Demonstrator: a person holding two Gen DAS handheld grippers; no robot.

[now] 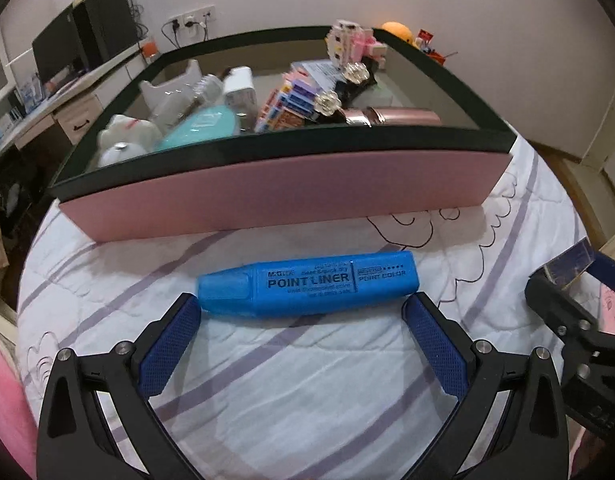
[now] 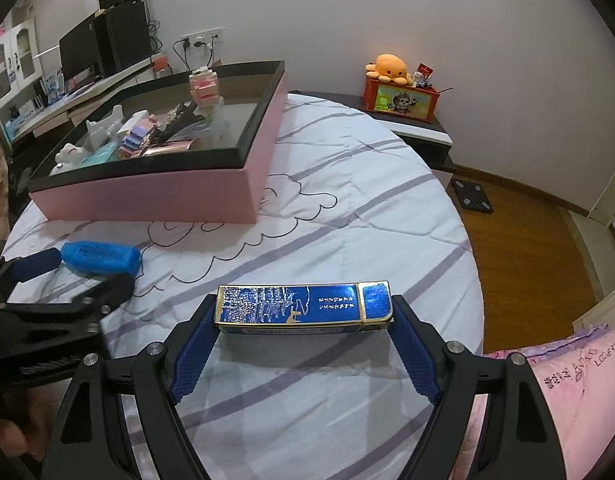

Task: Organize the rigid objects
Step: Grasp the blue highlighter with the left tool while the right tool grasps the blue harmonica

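On bed, at 6 o'clock from half-filled pink box [image 1: 283, 196]: two items outstanding.
Left gripper [image 1: 303, 312] fingers spread, flanking blue highlighter [image 1: 307, 286]; right gripper [image 2: 303, 334] fingers clamped on blue tin [image 2: 303, 306].

The left wrist camera sits low over the bedspread [image 1: 307, 380], looking forward between the left gripper's [image 1: 301, 308] two fingers toward the far wall; the blue highlighter [image 1: 307, 284] lies close before it and the pink box [image 1: 283, 196] fills the middle of the view just beyond; the right wrist camera rides on the right gripper [image 2: 303, 320], set further right and further back from the box, facing the same general way but taking in the floor and bedside stand at right; both views share the pink box [image 2: 167, 196], the highlighter [image 2: 101, 258], the striped bedspread [image 2: 347, 200], the far desk and wall sockets; each view catches the other gripper at its edge.
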